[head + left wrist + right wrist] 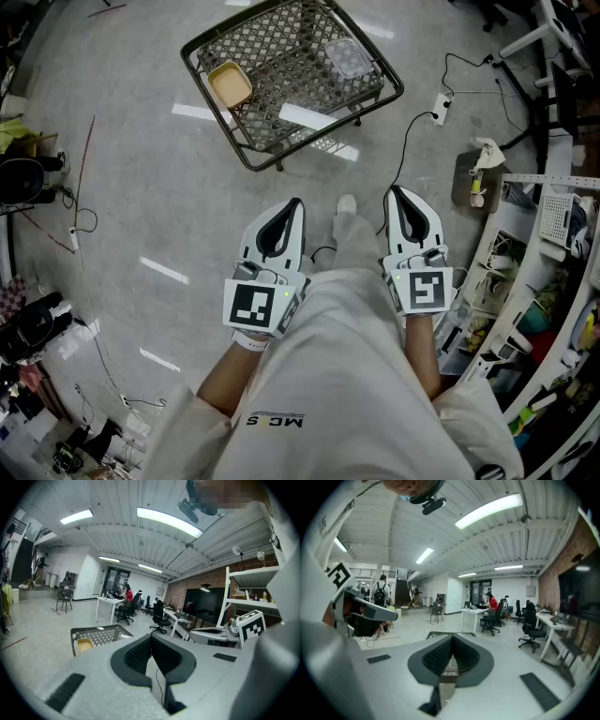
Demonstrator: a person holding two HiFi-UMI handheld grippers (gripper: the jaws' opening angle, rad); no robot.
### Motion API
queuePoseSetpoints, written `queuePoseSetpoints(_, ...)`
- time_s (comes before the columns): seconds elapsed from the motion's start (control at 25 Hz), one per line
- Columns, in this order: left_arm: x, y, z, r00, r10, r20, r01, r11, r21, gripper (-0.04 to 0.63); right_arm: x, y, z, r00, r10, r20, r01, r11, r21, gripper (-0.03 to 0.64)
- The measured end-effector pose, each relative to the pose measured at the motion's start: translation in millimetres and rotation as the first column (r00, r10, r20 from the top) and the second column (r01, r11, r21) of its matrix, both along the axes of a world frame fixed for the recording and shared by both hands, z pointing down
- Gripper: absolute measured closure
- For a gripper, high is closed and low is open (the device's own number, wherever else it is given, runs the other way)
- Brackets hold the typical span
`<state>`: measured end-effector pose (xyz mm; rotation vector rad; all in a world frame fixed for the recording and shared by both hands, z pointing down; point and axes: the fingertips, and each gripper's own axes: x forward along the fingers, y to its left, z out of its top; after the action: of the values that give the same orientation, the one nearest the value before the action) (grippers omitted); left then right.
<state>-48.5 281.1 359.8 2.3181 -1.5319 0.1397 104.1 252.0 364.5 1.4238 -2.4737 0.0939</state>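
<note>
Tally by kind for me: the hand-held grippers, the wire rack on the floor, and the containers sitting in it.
hand-held grippers: 2, the left hand-held gripper and the right hand-held gripper, both shut and empty
wire rack: 1
tan bowl: 1
clear container: 1
Total: 5

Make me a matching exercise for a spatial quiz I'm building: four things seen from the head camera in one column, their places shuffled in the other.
Things
1. tan dish
2. clear container
3. power strip
4. shoe

Places
A. on the bare floor, right of the wire basket
B. between the left gripper and the right gripper
C. in the basket's left part
D. in the basket's right part, farther from the person

Pairs: 1-C, 2-D, 3-A, 4-B
</note>
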Motion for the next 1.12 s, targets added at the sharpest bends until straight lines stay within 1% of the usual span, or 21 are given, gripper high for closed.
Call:
queuePoseSetpoints(0.08, -18.2, 12.4, 4.7, 1.000, 0.019, 0.014, -0.019, 1.000, 0.005, 0.571, -8.8, 19.0, -7.3, 0.999, 0.034, -0.020, -0.034, 0.999, 0.030, 0.600)
queuePoseSetpoints(0.12, -25.5, 18.8, 7.2, 1.000, 0.025, 0.018, -0.025, 1.000, 0.006, 0.571, -13.7, 27.4, -8.3, 0.999, 0.040, -0.011, -0.040, 0.999, 0.031, 0.600)
queuePoseSetpoints(0.2, -34.2, 35.6, 12.9, 0.999, 0.030, 0.022, -0.030, 1.000, 0.003, 0.571, -24.0, 45.6, -2.6, 0.999, 0.029, 0.041, -0.028, 1.000, -0.009, 0.600)
queuePoseSetpoints(0.28, -36.2, 49.7, 16.9, 0.999, 0.035, 0.022, -0.035, 0.999, -0.003, 0.571, -32.7, 60.9, 3.0, 0.997, 0.013, 0.070, -0.010, 0.999, -0.040, 0.600)
queuePoseSetpoints(0.32, -35.6, 52.4, 16.1, 0.999, 0.036, 0.020, -0.036, 0.999, 0.000, 0.571, -36.3, 64.6, 1.7, 0.997, 0.005, 0.073, -0.003, 0.999, -0.038, 0.600)
queuePoseSetpoints(0.44, -31.1, 54.9, 4.1, 0.999, 0.035, 0.002, -0.035, 0.999, 0.026, 0.571, -44.1, 67.2, -13.0, 0.995, -0.013, 0.100, 0.014, 1.000, -0.005, 0.600)
queuePoseSetpoints(0.52, -27.7, 53.7, -0.5, 0.999, 0.037, 0.000, -0.037, 0.999, 0.036, 0.571, -44.9, 65.3, -19.4, 0.992, -0.009, 0.122, 0.008, 1.000, 0.008, 0.600)
queuePoseSetpoints(0.64, -16.9, 44.5, -5.2, 0.999, 0.045, 0.008, -0.045, 0.998, 0.050, 0.571, -33.5, 57.6, -22.0, 0.988, 0.010, 0.152, -0.011, 1.000, 0.003, 0.600)
queuePoseSetpoints(0.76, -2.2, 35.3, -7.5, 0.999, 0.049, 0.021, -0.050, 0.997, 0.060, 0.571, -11.4, 49.8, -14.8, 0.980, 0.033, 0.196, -0.026, 0.999, -0.039, 0.598)
queuePoseSetpoints(0.84, 8.6, 31.3, -6.4, 0.998, 0.049, 0.025, -0.050, 0.997, 0.060, 0.571, 4.8, 47.0, -11.2, 0.976, 0.039, 0.213, -0.029, 0.998, -0.050, 0.598)
queuePoseSetpoints(0.96, 24.8, 24.6, -4.5, 0.999, 0.042, 0.028, -0.043, 0.997, 0.060, 0.571, 26.6, 39.3, -7.9, 0.976, 0.044, 0.212, -0.036, 0.998, -0.041, 0.598)
queuePoseSetpoints(1.12, 45.0, 16.5, -1.2, 0.999, 0.021, 0.028, -0.022, 0.998, 0.062, 0.571, 47.7, 23.2, -3.3, 0.971, 0.038, 0.236, -0.031, 0.999, -0.033, 0.598)
